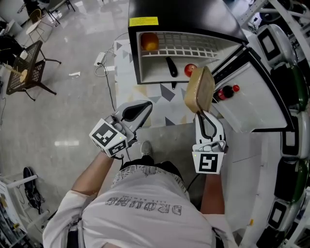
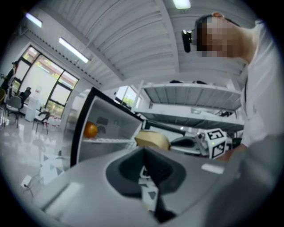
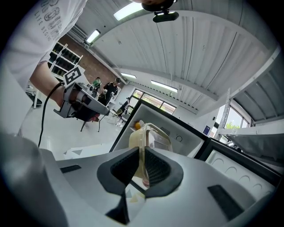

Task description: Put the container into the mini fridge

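One container [image 1: 199,88], tipped on edge, is clamped by its rim in our right gripper [image 1: 205,117] before the open mini fridge [image 1: 174,12]; our left gripper [image 1: 137,111] is closed on nothing. We count one orange [image 1: 149,42] inside; a dark object [image 1: 170,67] and a red object [image 1: 190,69] are hard to identify

The mini fridge [image 1: 179,17] at top centre stands wide open, so the way in is from below in the frame. The wire shelf [image 1: 193,46] splits the opening into 2 levels. An orange [image 1: 149,42] takes the shelf's left end and everything to its right is free. Under the shelf, a dark thing [image 1: 170,66] and a red fruit [image 1: 190,70] crowd the middle, while the left part is open. The swung-out door [image 1: 256,92] walls off the right side. The container [image 1: 199,89] sits just in front of the opening's right end, partly blocking it.
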### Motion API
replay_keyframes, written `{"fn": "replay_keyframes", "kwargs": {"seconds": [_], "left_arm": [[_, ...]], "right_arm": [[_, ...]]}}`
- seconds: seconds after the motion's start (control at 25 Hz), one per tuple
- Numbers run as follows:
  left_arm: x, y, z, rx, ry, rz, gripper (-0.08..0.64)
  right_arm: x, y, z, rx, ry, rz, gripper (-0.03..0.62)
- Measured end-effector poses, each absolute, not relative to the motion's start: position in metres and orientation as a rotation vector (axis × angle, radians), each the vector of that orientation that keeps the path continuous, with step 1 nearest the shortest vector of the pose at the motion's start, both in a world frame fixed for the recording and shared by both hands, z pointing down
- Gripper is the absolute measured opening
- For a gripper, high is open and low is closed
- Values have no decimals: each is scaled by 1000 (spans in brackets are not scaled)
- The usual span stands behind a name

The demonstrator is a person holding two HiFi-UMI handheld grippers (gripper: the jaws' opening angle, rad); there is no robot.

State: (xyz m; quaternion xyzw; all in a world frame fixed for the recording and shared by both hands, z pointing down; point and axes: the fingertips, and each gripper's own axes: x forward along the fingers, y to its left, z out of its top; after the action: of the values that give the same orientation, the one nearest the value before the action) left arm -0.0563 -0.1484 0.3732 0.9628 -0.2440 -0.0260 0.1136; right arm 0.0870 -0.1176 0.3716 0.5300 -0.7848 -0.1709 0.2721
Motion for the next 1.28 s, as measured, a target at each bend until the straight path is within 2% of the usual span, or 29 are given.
{"fn": "replay_keyframes", "kwargs": {"seconds": [0.52,1.28], "left_arm": [[-57,-186,375,2798,-807,-83,8],[-20,-235,376,2757,-943,-73,8]], "right_arm": [[100,-178,364,1376,-2127,-532,32],[141,-288,366,1264,-2115,-640,32]]}}
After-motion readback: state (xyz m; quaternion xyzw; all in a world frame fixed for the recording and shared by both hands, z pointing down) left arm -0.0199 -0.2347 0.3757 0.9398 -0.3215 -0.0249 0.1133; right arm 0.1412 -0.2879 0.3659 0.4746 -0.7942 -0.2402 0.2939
